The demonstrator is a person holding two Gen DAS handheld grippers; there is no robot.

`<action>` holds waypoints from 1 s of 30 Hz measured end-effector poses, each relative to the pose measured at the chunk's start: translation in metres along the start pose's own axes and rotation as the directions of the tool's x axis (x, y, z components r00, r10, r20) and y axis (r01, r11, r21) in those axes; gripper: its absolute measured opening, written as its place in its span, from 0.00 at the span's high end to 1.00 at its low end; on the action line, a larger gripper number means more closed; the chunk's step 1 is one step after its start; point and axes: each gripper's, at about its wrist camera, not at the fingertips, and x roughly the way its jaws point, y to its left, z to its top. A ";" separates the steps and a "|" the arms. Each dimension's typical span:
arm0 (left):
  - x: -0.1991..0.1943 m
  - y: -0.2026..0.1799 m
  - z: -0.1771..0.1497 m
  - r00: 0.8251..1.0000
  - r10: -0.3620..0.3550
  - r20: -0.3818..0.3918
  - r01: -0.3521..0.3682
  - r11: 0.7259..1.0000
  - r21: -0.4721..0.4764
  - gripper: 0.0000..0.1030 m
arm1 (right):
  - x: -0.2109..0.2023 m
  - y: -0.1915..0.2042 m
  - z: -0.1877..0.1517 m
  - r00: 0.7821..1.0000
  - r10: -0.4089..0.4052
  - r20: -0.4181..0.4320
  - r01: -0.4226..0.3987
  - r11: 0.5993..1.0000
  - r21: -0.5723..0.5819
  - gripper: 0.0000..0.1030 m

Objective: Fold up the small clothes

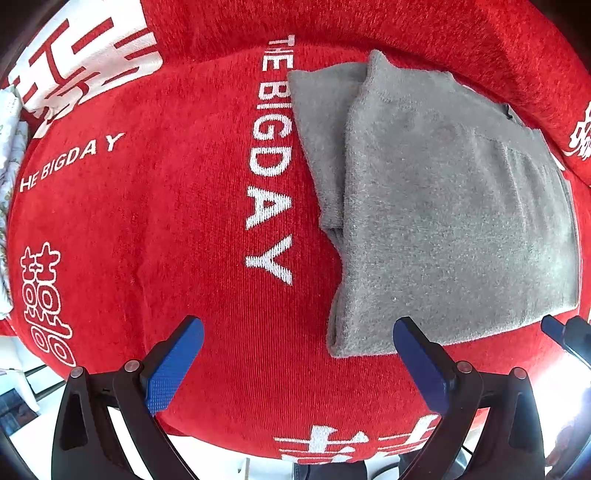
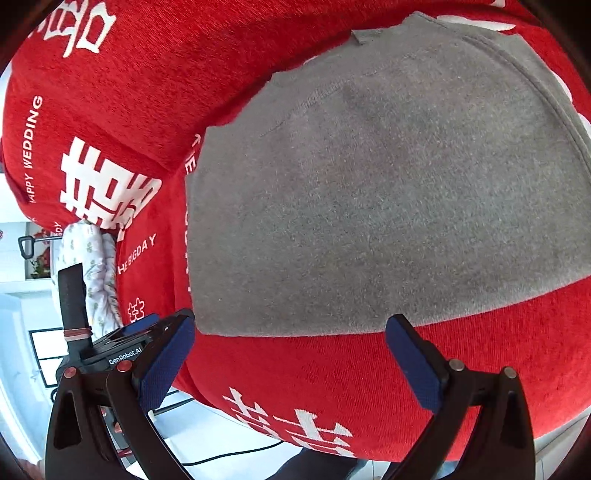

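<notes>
A grey knitted garment lies folded flat on a red cushion printed with white lettering. A narrower folded part sticks out along its left side. My left gripper hovers open over the cushion near the garment's front left corner, nothing between its blue pads. In the right wrist view the same grey garment fills the middle, and my right gripper stands open just short of its near edge, empty. The other gripper's body shows at the lower left there.
The red cushion's raised back curves behind the garment. A white floral cloth lies at the cushion's left end. Beyond the front edge are a pale floor and a dark cable.
</notes>
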 end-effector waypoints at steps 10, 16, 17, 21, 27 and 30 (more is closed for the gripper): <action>0.015 0.004 0.008 1.000 -0.017 -0.009 0.017 1.000 -0.001 0.00 | 0.027 -0.020 -0.015 0.982 0.169 -0.085 -0.152 0.973 0.176 0.00; 0.024 -0.001 0.008 1.000 -0.030 -0.009 0.030 1.000 0.004 0.00 | 0.040 -0.034 -0.029 0.963 0.262 -0.069 -0.231 0.928 0.291 0.00; 0.025 0.000 0.008 0.999 -0.040 -0.006 0.040 0.999 -0.001 0.00 | 0.041 -0.035 -0.030 0.960 0.273 -0.061 -0.242 0.921 0.304 0.00; 0.029 0.014 0.012 0.995 -0.103 0.009 0.103 0.994 -0.040 0.00 | 0.048 -0.043 -0.033 0.950 0.311 -0.018 -0.283 0.885 0.368 0.00; 0.036 0.025 0.021 0.995 -0.095 0.009 0.096 0.994 -0.056 0.00 | 0.064 -0.041 -0.033 0.917 0.396 0.058 -0.378 0.810 0.449 0.00; 0.039 0.023 0.024 0.995 -0.099 0.012 0.100 0.994 -0.051 0.00 | 0.071 -0.033 -0.028 0.907 0.413 0.076 -0.402 0.800 0.445 0.00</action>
